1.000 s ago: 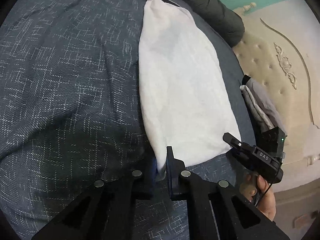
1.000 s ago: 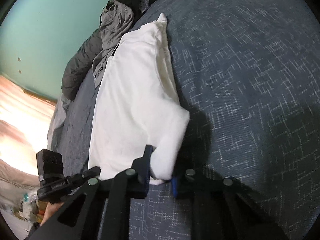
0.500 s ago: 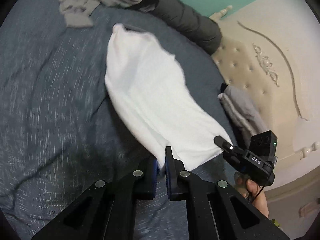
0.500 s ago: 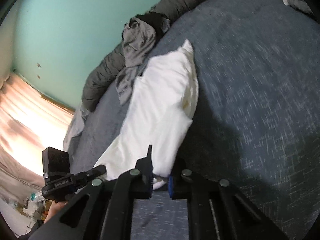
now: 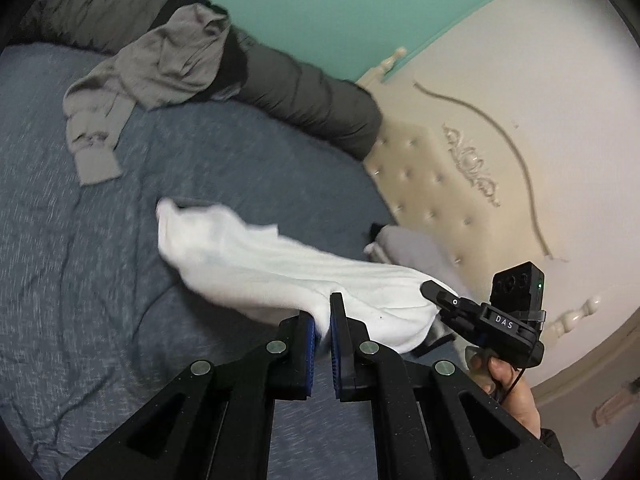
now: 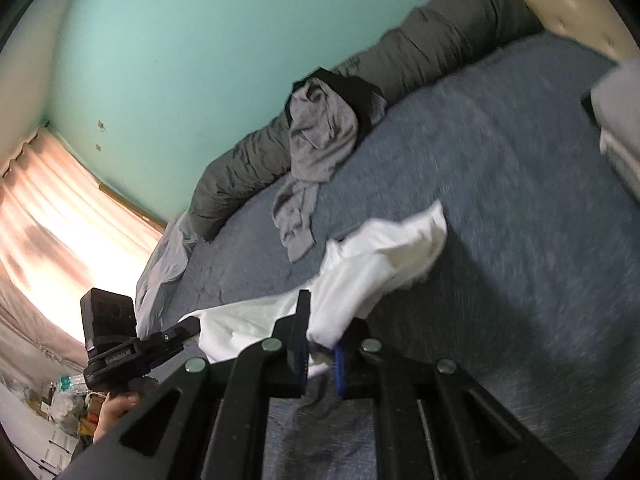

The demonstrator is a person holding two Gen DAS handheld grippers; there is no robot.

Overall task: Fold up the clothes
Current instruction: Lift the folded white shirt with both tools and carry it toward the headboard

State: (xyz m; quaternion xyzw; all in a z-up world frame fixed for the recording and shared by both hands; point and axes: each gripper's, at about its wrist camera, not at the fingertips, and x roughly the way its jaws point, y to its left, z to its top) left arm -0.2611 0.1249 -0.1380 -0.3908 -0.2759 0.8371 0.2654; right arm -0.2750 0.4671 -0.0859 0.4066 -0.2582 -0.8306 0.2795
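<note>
Left gripper [image 5: 323, 326]: fingers nearly closed, pinching one near corner of the white garment [image 5: 280, 268] between the blue pads; the cloth bunches up out of the gap.
Right gripper [image 6: 322, 354]: fingers nearly closed on the garment's other near corner, white cloth pressed between the pads; in the left wrist view the same gripper [image 5: 440, 300] shows at the garment's right end, with a hand [image 5: 514, 396] under it.
Left hand [image 6: 116, 414]: seen in the right wrist view below the other gripper's camera block, gripping its handle.
White garment: near edge held off the bed [image 5: 80, 280] and stretched between the two grippers; it sags toward its far end, which trails over the blue-grey cover toward the middle of the bed. Whether that far end touches the cover is unclear through the blur.
Grey garment [image 5: 152, 80]: crumpled at the far edge of the bed, partly draped over the dark rolled quilt [image 5: 312, 96] that runs along that edge.
Folded grey clothes [image 5: 412, 248]: by the tufted headboard [image 5: 440, 184], at the bed's right edge in the left wrist view.
Wall [image 6: 200, 60]: teal, behind the quilt.
</note>
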